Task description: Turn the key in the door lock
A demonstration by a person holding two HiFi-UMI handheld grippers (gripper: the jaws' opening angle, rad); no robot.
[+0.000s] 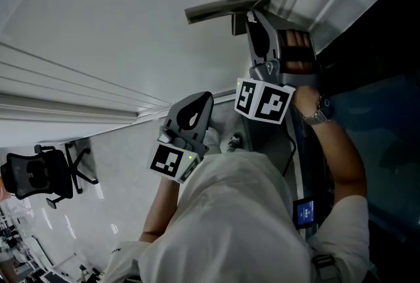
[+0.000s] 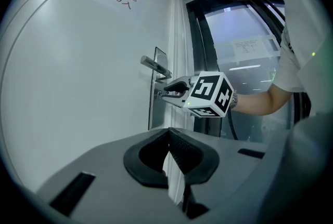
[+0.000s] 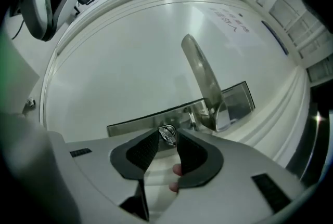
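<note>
The white door [image 1: 118,25] carries a metal lever handle [image 1: 216,9] on a long lock plate [image 3: 135,123]. A small silver key [image 3: 167,134] sticks out of the plate beside the handle [image 3: 204,82]. My right gripper [image 3: 167,141] is shut on the key's head, its pads pressing both sides, and it is rolled so the plate lies crosswise in its view. The head view shows this gripper [image 1: 252,16] right at the plate, the key hidden behind it. My left gripper [image 1: 197,104] hangs lower, away from the door, shut on nothing, its tips [image 2: 169,137] meeting.
A black office chair [image 1: 39,173] stands on the pale floor at the lower left. A dark-framed glass panel [image 2: 244,51] adjoins the door on the lock side. The person's sleeve and body fill the lower middle of the head view.
</note>
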